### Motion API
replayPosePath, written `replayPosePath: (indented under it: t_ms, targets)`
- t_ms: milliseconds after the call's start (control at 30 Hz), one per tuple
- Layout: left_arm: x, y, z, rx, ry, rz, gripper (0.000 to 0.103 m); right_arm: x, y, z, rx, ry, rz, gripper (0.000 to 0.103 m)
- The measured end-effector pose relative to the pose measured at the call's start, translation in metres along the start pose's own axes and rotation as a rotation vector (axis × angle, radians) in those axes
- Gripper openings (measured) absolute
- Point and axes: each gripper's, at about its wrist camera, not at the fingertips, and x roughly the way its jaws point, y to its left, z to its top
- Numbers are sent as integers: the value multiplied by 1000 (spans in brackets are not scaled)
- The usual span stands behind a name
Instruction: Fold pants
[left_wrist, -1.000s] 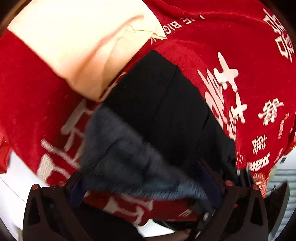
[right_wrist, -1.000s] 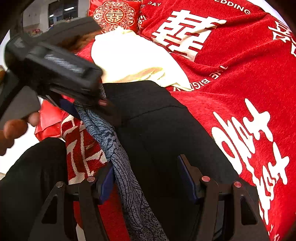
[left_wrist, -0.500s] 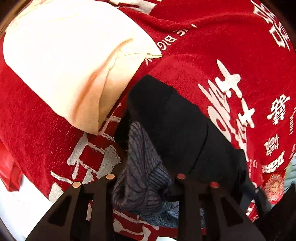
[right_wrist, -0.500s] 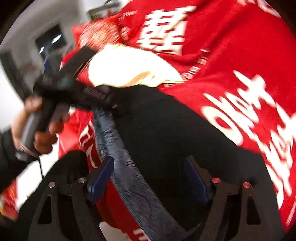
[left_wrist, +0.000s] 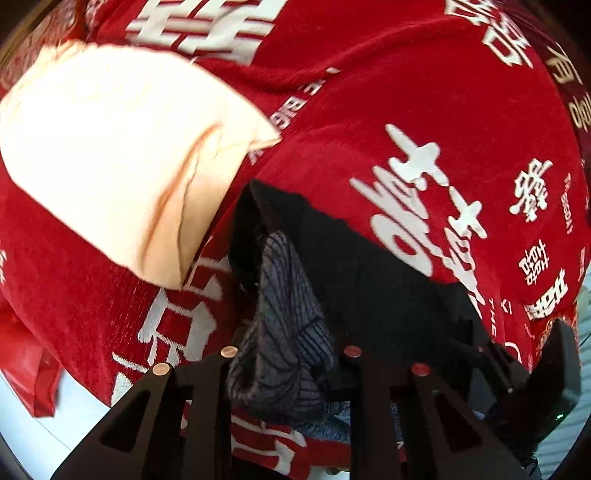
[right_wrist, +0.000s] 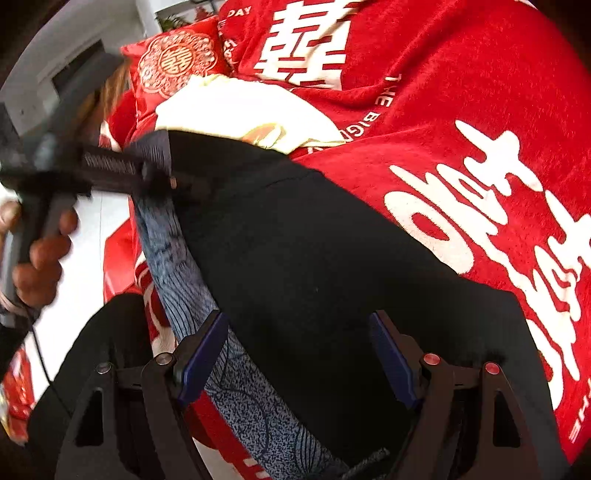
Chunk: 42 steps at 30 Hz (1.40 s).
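Left wrist view: left gripper (left_wrist: 286, 354) pinches the patterned waistband (left_wrist: 284, 317) of the black pants (left_wrist: 369, 280) near the red blanket's (left_wrist: 406, 92) edge. Right wrist view: right gripper (right_wrist: 299, 354) hovers spread wide over the pants, holding nothing; the bunched waistband may slip or crease crooked if pulled single-handed.

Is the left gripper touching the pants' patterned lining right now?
Touching. The left wrist view shows the left gripper closed on a bunch of the grey patterned lining, fabric filling the space between its jaws. The right wrist view shows it pinching the same strip.
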Motion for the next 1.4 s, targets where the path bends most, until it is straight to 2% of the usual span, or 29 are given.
replayPosePath:
  t_ms: [100,167,233,267,333,433,567,667,867,1033,1200,1300,1400]
  targets:
    - [-7,-13,3,19,-14,-1,23,-8,-7,-12,-3,12,-39,80]
    - [-7,-21,4,42,-23,18,23,-13,-27,-25,49,24,-82,80]
    - [-4,-31,2,59,-20,39,22,-5,-44,-36,99,80,-122,80]
    - [-5,-37,1,69,-23,48,22,0,-46,-41,87,100,-110,80]
    - [-11,-49,-2,99,-41,60,22,-4,-36,-40,25,107,-139,80]
    - [-25,-77,-8,159,-79,69,22,-28,-30,-41,39,43,-101,80]
    - [-40,-113,-15,231,-115,68,22,-68,-42,-63,82,-18,-149,80]
    - [-51,-148,-23,293,-141,53,22,-95,-64,-93,141,-28,-198,80]
    - [-65,-229,-49,455,-168,9,22,-120,-106,-148,261,3,-263,80]
    - [-57,-294,-81,597,-139,-28,22,-139,-123,-178,314,-7,-301,80]
    - [-34,-357,-135,738,-55,-76,21,-156,-134,-207,346,-17,-336,80]
    - [-4,-389,-169,818,6,-71,21,-164,-141,-223,375,-18,-346,80]
    - [32,-399,-185,830,79,-41,21,-171,-149,-241,414,-23,-350,80]
